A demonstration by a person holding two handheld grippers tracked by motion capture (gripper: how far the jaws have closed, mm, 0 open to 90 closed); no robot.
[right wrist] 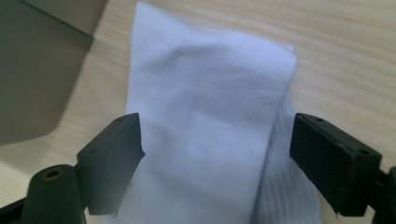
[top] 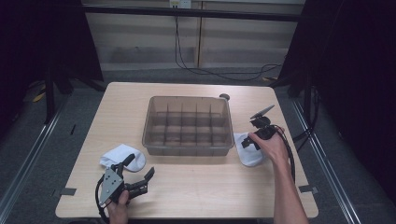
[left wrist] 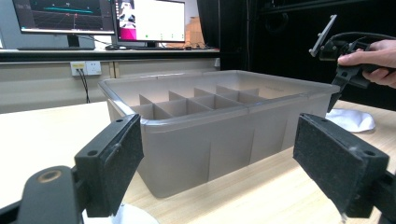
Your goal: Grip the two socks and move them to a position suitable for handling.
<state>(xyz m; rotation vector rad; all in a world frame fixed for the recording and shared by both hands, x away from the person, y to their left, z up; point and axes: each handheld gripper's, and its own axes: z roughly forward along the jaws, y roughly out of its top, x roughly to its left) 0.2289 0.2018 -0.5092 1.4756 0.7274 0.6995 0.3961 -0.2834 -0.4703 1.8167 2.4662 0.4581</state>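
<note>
A grey divided bin stands mid-table. One folded white sock lies off its front left corner, and a second white sock lies by its right end. My left gripper rests low on the table just in front of the left sock, jaws open and empty, pointing toward the bin. My right gripper hangs over the right sock, pointing down. In the right gripper view its jaws stand wide on either side of the sock; the left pad is at the sock's edge, the right pad apart.
The bin's compartments look empty. A small dark round object sits behind the bin's back right corner. Bare tabletop stretches along the front edge. Monitors stand on a bench beyond the table.
</note>
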